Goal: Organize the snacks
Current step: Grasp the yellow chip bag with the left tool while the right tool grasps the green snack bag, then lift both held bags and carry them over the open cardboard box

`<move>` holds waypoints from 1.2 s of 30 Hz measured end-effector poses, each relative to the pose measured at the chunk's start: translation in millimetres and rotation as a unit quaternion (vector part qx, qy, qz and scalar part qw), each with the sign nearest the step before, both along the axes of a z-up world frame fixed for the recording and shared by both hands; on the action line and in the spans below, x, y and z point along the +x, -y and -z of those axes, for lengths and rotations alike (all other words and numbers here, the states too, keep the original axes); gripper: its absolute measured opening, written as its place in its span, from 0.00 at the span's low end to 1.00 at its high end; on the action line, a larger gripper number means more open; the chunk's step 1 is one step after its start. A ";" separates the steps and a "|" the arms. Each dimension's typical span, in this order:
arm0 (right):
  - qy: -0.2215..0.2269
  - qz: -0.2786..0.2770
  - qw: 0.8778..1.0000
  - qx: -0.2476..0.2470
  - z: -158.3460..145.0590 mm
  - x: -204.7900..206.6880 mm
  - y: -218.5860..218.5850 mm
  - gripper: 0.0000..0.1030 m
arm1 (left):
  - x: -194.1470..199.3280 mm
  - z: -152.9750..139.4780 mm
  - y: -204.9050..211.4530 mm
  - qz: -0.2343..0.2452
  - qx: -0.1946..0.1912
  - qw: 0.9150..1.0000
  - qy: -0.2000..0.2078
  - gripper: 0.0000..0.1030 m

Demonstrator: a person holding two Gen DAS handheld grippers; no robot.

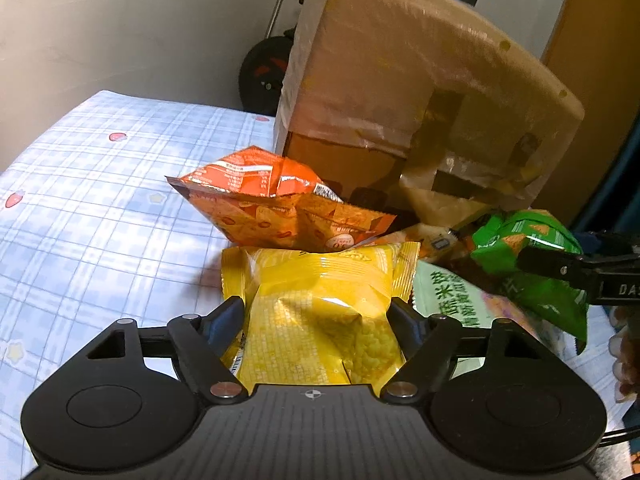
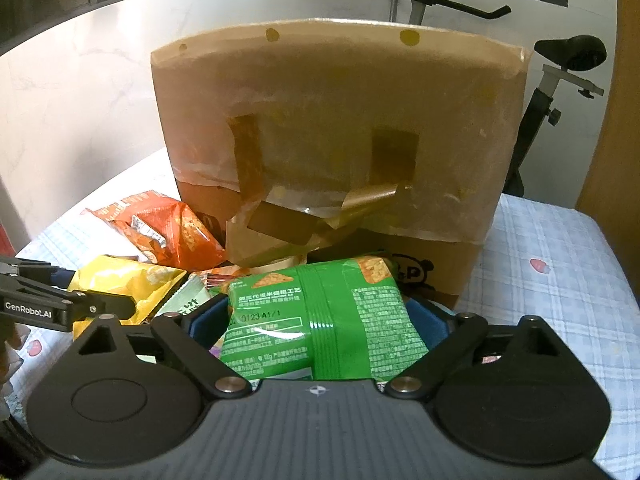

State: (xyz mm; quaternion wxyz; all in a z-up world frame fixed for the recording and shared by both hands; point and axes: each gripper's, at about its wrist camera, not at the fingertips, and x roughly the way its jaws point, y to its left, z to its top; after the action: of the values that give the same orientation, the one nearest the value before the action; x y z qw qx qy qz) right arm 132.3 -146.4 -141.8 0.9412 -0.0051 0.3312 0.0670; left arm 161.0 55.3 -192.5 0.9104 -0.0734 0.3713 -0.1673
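Note:
A yellow snack bag [image 1: 320, 320] lies between the fingers of my left gripper [image 1: 316, 308], and the pads press into its sides, pinching it narrower there. My right gripper [image 2: 316, 312] is closed on a green snack bag [image 2: 320, 320], whose edges touch both blue pads. An orange bag [image 1: 276, 204] leans just beyond the yellow one, in front of a tall brown cardboard box [image 1: 400, 92] wrapped in paper and tape. A pale green packet [image 1: 448, 300] lies between the two held bags. In the right wrist view the left gripper [image 2: 80, 308] shows at the left edge.
Everything rests on a surface covered by a blue checked cloth [image 1: 100, 208] with strawberry prints. The box [image 2: 332, 128] blocks the far side. An exercise bike [image 2: 560, 92] stands behind it. Open cloth [image 2: 560, 264] lies to the right of the box.

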 end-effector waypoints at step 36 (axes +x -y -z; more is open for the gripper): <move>0.165 -0.005 0.985 0.053 -132.4 -28.0 29.6 0.90 | -9.3 -154.3 0.6 -0.013 0.004 0.985 0.172 0.78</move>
State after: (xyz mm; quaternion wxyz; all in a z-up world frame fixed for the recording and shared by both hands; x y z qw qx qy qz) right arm 104.3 -176.0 -9.4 0.9816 0.0319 0.1670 0.0868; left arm 151.7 54.7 -38.3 0.9631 -0.0448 0.2088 -0.1637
